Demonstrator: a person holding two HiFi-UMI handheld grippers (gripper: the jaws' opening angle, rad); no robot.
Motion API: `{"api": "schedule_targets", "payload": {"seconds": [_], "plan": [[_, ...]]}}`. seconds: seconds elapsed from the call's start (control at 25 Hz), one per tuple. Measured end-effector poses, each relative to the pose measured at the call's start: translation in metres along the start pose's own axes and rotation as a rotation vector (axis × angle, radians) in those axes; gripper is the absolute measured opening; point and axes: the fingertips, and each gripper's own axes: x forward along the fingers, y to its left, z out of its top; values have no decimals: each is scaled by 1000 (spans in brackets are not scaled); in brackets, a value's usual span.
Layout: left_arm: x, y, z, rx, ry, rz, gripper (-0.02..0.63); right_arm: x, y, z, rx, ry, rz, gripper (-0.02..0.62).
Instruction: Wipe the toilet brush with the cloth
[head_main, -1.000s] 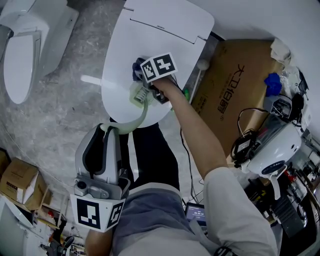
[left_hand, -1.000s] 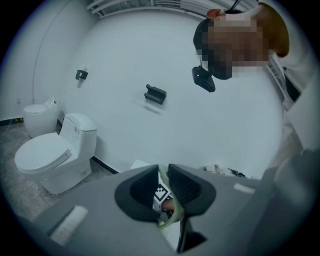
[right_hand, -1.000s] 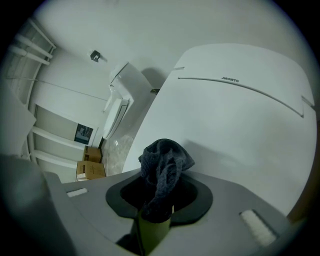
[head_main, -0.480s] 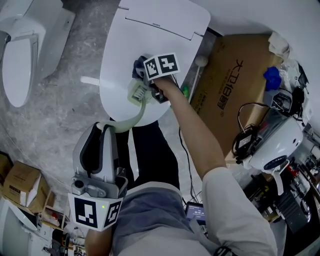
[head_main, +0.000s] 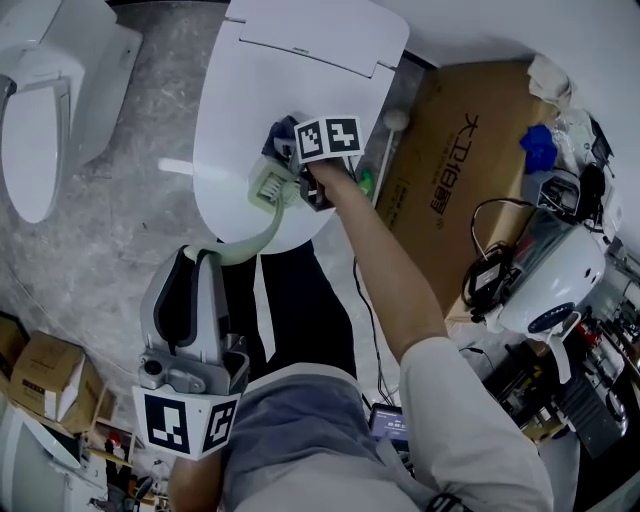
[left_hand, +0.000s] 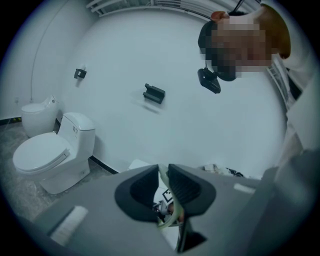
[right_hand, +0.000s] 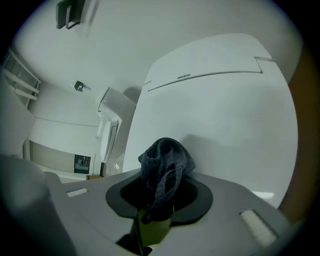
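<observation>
In the head view a pale green toilet brush (head_main: 268, 186) hangs over a closed white toilet lid (head_main: 250, 90). Its curved handle (head_main: 252, 240) runs down into my left gripper (head_main: 207, 258), which is shut on it. My right gripper (head_main: 290, 150), under its marker cube, is shut on a dark grey cloth (head_main: 277, 134) that presses against the brush head. The left gripper view has the handle (left_hand: 163, 176) pinched between the jaws of the left gripper (left_hand: 163, 180). In the right gripper view the cloth (right_hand: 165, 167) bunches out of the right gripper (right_hand: 159, 195), above a green brush part (right_hand: 152, 229).
A second white toilet (head_main: 40, 120) stands at the left on the grey stone floor. A large cardboard box (head_main: 470, 160) lies right of the toilet, beside a white device (head_main: 550, 285) with cables. Small boxes (head_main: 40, 370) sit at the lower left. The person's dark trouser leg (head_main: 300, 310) is below the lid.
The whole view has drifted slightly; both grippers keep their hold, and the cloth stays pressed on the brush head with only a small shift.
</observation>
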Motion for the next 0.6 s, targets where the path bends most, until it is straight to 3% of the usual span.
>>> {"api": "schedule_targets", "payload": {"seconds": [0.6], "plan": [[1, -2, 0, 5, -3, -5, 0, -10, -15, -8, 79, -62, -4, 103]]}}
